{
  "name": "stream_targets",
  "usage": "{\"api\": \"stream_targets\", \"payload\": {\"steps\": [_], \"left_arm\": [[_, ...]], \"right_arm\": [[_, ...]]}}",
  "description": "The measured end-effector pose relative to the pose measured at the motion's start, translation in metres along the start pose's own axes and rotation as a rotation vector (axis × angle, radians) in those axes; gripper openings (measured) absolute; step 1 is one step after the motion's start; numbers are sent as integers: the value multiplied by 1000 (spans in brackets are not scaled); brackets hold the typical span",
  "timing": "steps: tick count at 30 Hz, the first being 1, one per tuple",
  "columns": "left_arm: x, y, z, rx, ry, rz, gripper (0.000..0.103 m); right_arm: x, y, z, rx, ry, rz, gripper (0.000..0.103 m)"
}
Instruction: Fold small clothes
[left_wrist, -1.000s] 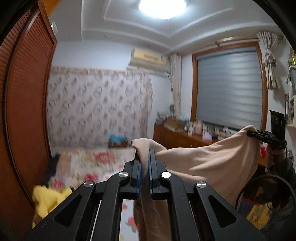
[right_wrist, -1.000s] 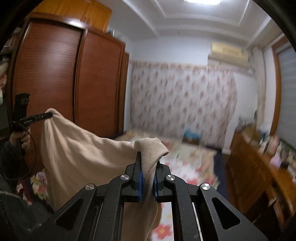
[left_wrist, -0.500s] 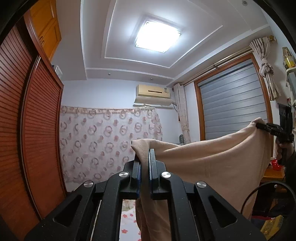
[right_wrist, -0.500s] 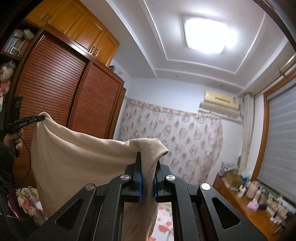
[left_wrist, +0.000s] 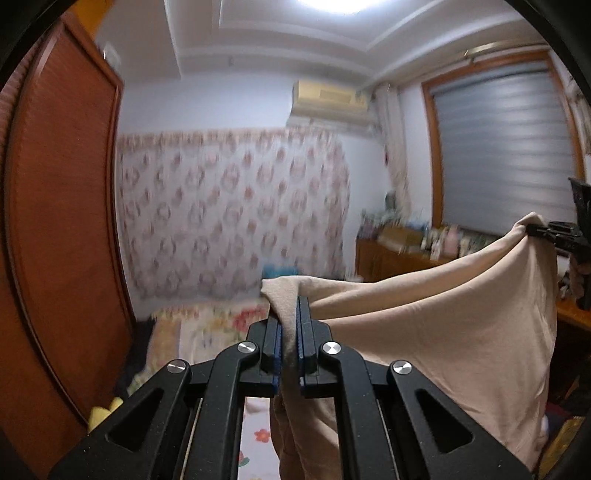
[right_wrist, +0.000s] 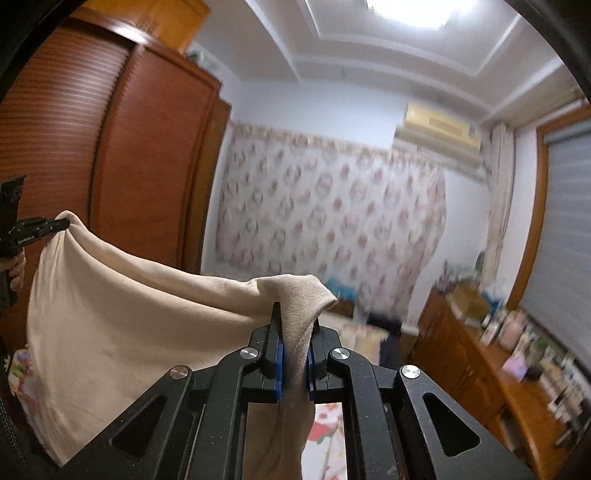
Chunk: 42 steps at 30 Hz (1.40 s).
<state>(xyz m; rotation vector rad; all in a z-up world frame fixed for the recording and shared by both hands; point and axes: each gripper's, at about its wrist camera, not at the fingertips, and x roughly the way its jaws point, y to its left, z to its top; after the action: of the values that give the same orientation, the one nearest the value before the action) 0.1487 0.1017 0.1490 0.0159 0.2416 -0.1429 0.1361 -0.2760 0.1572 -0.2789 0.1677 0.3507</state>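
A beige garment (left_wrist: 443, 332) hangs in the air, stretched between both grippers. My left gripper (left_wrist: 290, 306) is shut on one top corner of it. In the left wrist view the right gripper (left_wrist: 532, 230) pinches the other corner at the far right. In the right wrist view my right gripper (right_wrist: 293, 317) is shut on its corner of the beige garment (right_wrist: 110, 325), and the left gripper (right_wrist: 64, 223) holds the far corner at the left, with a hand below it. The cloth sags a little between the two corners and drapes down below them.
A bed with a flowered sheet (left_wrist: 207, 328) lies below and ahead, something yellow (left_wrist: 101, 413) at its near left. A brown wardrobe (right_wrist: 110, 166) stands on the left. A wooden dresser (right_wrist: 491, 369) crowded with small items runs along the right under a shuttered window (left_wrist: 506, 155).
Both views swung up toward the ceiling half a second ago and have come back down toward the bed. The garment stays held and spread between both grippers throughout.
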Motion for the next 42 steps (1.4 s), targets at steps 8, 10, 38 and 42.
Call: {"api": "stream_targets", "payload": {"steps": [8, 10, 38, 42], "left_arm": [[128, 17, -47, -45, 167, 11, 7], [152, 19, -55, -50, 207, 14, 7], [217, 22, -156, -80, 542, -12, 45], [217, 15, -163, -84, 564, -28, 45]], "right_arm": [[137, -17, -4, 71, 157, 9, 9], [167, -22, 12, 80, 200, 10, 9], [207, -24, -16, 283, 548, 79, 43], [212, -21, -8, 301, 559, 84, 43]]}}
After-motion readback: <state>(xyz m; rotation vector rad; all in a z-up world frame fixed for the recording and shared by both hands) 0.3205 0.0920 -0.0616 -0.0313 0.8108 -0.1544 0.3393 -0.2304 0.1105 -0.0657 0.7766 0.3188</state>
